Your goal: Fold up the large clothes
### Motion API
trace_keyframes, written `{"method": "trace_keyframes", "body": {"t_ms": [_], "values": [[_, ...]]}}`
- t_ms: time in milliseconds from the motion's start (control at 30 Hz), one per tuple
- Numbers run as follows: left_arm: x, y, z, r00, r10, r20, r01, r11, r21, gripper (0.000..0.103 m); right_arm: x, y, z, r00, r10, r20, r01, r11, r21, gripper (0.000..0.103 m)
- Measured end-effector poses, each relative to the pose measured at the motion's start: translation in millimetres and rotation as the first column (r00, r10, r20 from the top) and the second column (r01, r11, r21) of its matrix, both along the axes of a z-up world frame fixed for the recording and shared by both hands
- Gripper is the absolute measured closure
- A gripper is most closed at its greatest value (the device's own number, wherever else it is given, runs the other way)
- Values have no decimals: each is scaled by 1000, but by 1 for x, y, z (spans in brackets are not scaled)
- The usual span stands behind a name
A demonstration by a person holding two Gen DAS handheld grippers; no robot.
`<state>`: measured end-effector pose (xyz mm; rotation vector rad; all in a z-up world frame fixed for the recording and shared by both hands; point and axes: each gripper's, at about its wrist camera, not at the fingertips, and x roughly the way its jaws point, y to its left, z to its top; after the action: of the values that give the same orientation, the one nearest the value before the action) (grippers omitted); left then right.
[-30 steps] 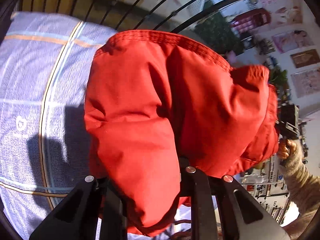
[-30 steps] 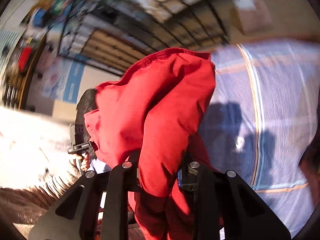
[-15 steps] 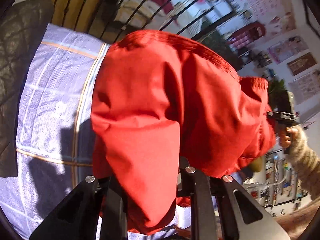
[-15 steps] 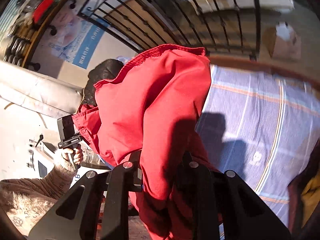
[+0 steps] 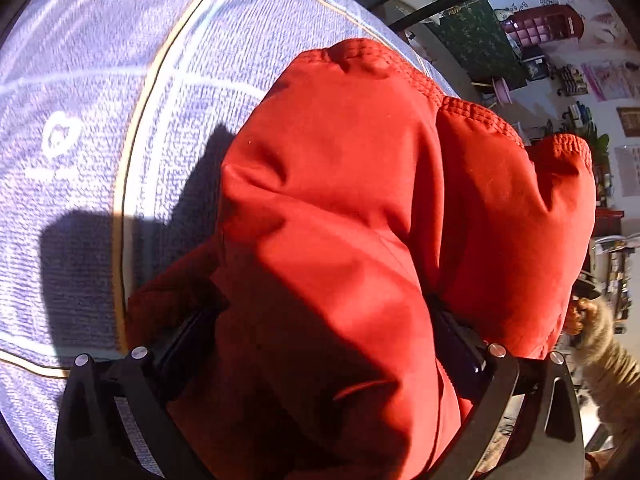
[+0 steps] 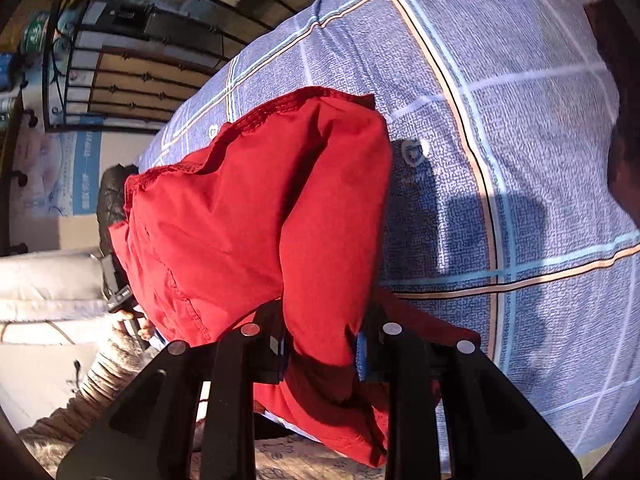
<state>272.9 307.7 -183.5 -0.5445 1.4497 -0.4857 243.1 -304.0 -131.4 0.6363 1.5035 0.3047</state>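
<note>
Matt red woven-cloth garment (image 5: pixel 360 200) lies on a coarse, checked blue cloth bedsheet (image 6: pixel 520 120).

The red garment (image 5: pixel 360 220) hides the left gripper's fingertips and much of the checked bedsheet (image 5: pixel 100 100); its lower folds run off frame.

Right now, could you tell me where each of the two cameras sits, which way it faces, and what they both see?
Left wrist: on the left gripper, looking down along its wide-open fingers at the red garment on the blue checked bedcover; the other hand and sleeve show at right.
Right wrist: on the right gripper, looking down at the same garment, pinched between its fingers; the other hand shows at left.
Shared: garment, bedcover, black railing.
</note>
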Motion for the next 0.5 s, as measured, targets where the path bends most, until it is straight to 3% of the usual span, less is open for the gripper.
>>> {"method": "trace_keyframes", "body": {"t_ms": [133,200,267,367,500], "values": [[-4,-3,-3,1000,-3,-8,3,1000,-15,7,-3,-6,-1,1000,-22,1,22,999,31,78],[-14,-3,4,1000,1,11,-1,1000,-21,24,-2,-6,-3,1000,-24,-6,24,999,28,78],[-17,-2,22,999,5,41,-3,999,-47,59,-4,-4,5,1000,-10,1,10,1000,15,78],[-33,7,40,997,11,76,-7,998,-55,74,1,7,21,999,21,36,-21,1000,17,79],[-61,23,71,988,88,130,-80,994,-70,82,7,31,68,990,82,116,-88,995,48,82]]}}
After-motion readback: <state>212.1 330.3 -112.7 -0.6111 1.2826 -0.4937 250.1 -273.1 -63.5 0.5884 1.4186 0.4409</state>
